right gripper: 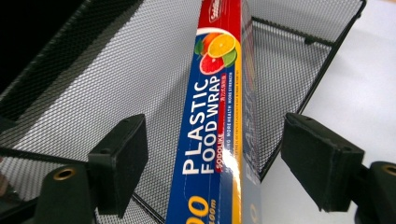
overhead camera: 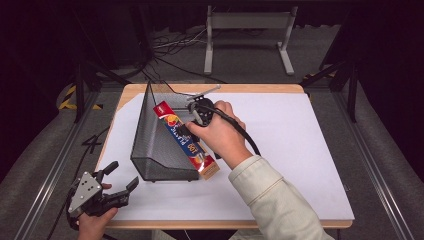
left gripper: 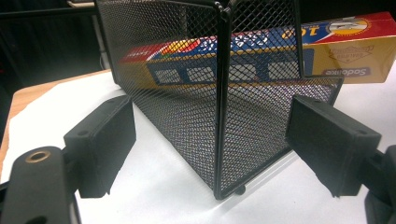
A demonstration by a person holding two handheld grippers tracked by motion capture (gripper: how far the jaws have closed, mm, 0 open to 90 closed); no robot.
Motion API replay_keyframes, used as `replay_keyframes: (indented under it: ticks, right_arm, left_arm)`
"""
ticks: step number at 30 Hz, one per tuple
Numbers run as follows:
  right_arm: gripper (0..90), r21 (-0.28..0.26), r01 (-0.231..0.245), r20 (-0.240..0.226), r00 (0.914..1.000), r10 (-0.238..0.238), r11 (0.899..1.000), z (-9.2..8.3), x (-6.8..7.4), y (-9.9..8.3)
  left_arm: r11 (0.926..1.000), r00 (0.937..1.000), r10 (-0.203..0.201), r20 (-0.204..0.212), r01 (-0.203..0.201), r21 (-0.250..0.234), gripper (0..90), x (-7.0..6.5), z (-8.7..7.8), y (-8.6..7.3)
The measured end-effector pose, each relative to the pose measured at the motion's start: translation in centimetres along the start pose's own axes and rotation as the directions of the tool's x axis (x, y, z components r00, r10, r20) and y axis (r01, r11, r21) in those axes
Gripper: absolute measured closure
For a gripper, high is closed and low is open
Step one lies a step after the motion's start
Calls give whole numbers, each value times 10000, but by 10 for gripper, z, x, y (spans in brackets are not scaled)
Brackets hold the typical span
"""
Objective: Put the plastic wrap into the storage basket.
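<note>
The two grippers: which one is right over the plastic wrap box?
The right gripper, whose open jaws straddle the plastic wrap box leaning on the mesh tray. The left gripper waits open near the table's front edge.

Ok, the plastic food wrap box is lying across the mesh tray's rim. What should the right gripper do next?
Probably lift the right gripper clear. Its jaws stand open with gaps either side of the plastic food wrap box, which leans on the mesh tray rim, one end jutting out over the table, so it looks released.
</note>
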State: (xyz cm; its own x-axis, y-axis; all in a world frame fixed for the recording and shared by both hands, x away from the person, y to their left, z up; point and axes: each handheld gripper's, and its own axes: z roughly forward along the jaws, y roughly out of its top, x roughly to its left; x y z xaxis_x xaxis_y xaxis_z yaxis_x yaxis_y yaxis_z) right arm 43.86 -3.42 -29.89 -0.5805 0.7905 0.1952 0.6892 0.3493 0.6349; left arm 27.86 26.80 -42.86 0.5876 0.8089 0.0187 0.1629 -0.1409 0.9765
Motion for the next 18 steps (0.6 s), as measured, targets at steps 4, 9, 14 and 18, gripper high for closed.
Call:
replay_keyframes:
  ticks: [4,9,14,18]
  right_arm:
    - [233,-587,250,-107,9996,-257,9980,-16,-7,-4]
    - [231,-1032,312,-234,9992,-338,9942,-35,-17,-11]
    - [228,-1428,548,-170,9982,-578,9882,-54,-29,-24]
    - [224,-1772,732,-142,9969,-770,9814,-70,-40,-36]
  left_arm:
    - [10000,10000,35,6,-35,7,170,-1,1,0]
    - [10000,10000,-16,-4,16,33,170,-1,1,0]
    - [10000,10000,18,-27,-18,63,170,-1,0,0]
    - [9999,10000,35,-38,-35,96,170,-1,0,0]
